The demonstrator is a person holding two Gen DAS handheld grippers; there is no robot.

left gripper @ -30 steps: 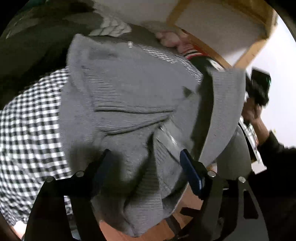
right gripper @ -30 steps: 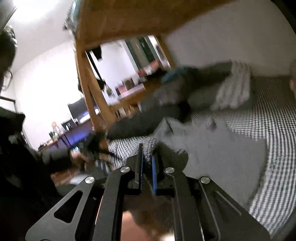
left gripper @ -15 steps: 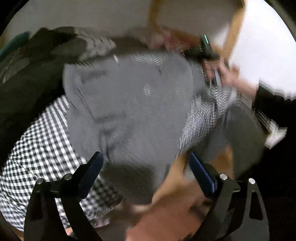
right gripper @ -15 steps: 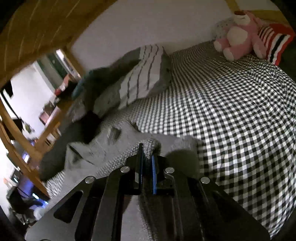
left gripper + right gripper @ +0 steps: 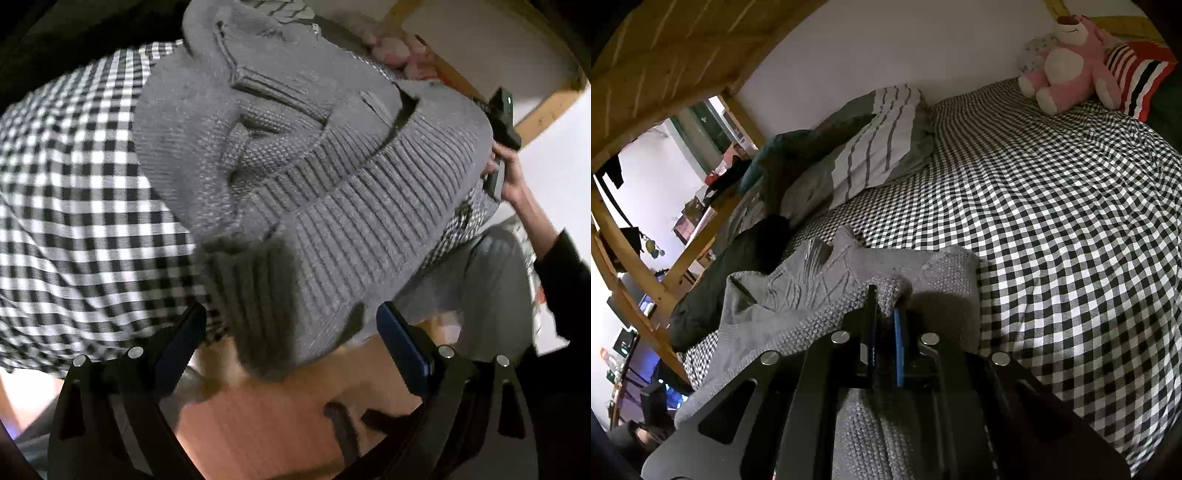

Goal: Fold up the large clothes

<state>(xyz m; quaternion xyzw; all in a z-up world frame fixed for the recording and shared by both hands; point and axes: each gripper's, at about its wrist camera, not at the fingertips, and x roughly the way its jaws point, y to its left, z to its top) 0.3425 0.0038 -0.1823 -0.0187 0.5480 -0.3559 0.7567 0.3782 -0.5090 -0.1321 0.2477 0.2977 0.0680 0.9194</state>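
Observation:
A large grey knitted sweater (image 5: pixel 295 155) lies on the black-and-white checked bed (image 5: pixel 74 184), its ribbed hem hanging over the near edge. My left gripper (image 5: pixel 291 332) is open, its jaws wide apart just below the hem, holding nothing. In the right wrist view the same sweater (image 5: pixel 820 291) lies bunched at the bed's near edge. My right gripper (image 5: pixel 884 317) is shut on a fold of its knit edge. That gripper and the hand holding it also show at the sweater's far right in the left wrist view (image 5: pixel 502 122).
A striped pillow (image 5: pixel 879 140) and dark bedding (image 5: pixel 738 266) lie at the bed's left. A pink plush bear (image 5: pixel 1071 62) and a red striped cushion (image 5: pixel 1141 77) sit at the far end. A wooden bunk frame (image 5: pixel 635 258) stands left. Wood floor (image 5: pixel 277 417) lies below the bed edge.
My right gripper has carried its held edge of the sweater across onto the bed, laying the garment flatter. My left gripper stayed open and came closer to the hanging hem.

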